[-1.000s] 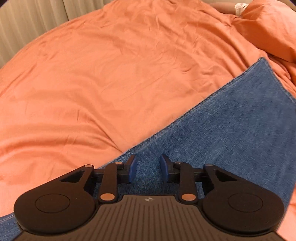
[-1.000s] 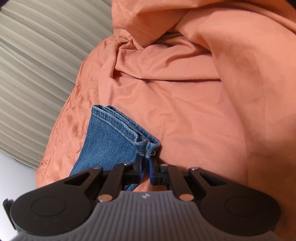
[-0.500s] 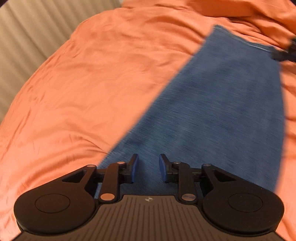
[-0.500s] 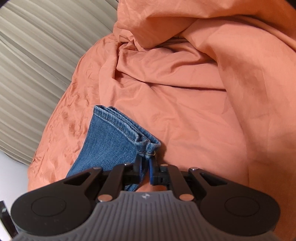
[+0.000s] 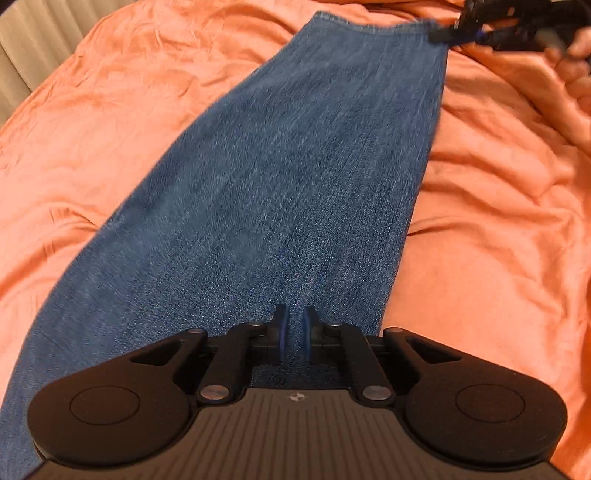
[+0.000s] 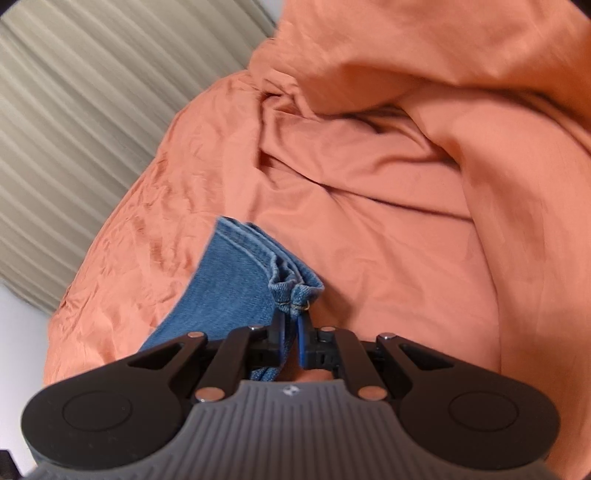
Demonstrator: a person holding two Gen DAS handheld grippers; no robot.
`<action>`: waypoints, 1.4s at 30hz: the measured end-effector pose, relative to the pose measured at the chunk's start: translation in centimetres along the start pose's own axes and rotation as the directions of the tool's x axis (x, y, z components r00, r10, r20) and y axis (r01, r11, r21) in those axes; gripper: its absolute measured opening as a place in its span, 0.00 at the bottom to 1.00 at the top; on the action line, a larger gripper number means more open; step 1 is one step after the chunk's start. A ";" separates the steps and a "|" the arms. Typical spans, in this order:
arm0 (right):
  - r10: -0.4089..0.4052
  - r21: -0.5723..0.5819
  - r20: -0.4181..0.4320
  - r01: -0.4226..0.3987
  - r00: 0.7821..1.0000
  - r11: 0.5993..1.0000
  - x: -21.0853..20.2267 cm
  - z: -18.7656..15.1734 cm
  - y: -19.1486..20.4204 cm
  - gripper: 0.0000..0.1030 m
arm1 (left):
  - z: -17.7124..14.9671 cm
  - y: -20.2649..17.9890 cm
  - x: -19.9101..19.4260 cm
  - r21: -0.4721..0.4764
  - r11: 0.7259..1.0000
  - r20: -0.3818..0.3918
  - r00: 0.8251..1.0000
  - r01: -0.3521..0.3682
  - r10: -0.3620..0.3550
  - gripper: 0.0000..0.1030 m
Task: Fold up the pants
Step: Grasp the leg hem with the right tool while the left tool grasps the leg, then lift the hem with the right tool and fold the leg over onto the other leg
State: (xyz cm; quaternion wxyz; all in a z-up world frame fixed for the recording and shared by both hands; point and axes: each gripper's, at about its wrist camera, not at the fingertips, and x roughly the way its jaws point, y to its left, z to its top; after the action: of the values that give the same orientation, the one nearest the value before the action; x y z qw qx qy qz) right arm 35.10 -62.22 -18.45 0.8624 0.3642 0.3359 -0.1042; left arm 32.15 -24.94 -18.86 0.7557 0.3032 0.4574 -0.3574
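Blue denim pants lie stretched out on an orange bed sheet, one long leg running away from me to its hem at the top. My left gripper points steeply down over the near part of the leg. Its jaws are closing to a narrow gap; denim shows through the gap and the pads do not visibly press on it. My right gripper is shut on the hem corner of the pants. The left wrist view shows it at the far hem, my right gripper, blurred.
A person's hand holds the right gripper at the top right. Crumpled orange bedding is heaped beyond the hem. A pleated beige curtain hangs past the bed's left edge, curtain.
The left gripper slid along the leg and rolled, so the whole leg and the far hem came into view, and its jaws narrowed. The right gripper rose slightly, still holding the hem.
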 end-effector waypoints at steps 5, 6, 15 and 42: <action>0.036 -0.165 0.043 -0.028 0.998 0.986 -3.2 0.7 4.3 0.01 | -0.4 0.3 -2.1 -0.052 0.999 0.051 0.999 0.004 -0.001 0.19; 0.046 -0.204 0.054 -0.034 0.997 0.978 -4.0 0.8 5.5 0.01 | -0.6 0.5 -3.1 -0.065 0.998 0.071 0.997 0.013 -0.008 0.22; 0.146 -0.583 0.111 -0.055 0.983 0.811 -12.0 -1.5 19.8 0.01 | -5.7 4.1 -13.6 -0.177 0.983 0.192 0.978 -0.045 0.080 0.33; 0.009 -0.831 -0.417 -0.385 0.909 0.402 -1.5 -36.6 37.1 0.20 | -26.4 11.4 -23.2 -0.609 0.792 0.177 0.968 -0.034 0.177 0.49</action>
State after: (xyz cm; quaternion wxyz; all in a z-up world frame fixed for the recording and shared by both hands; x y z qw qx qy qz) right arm 31.33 -10.36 -15.42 0.8535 -0.1030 0.4385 0.2621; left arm 21.40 8.25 -6.82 0.8783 0.0304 0.4409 -0.1825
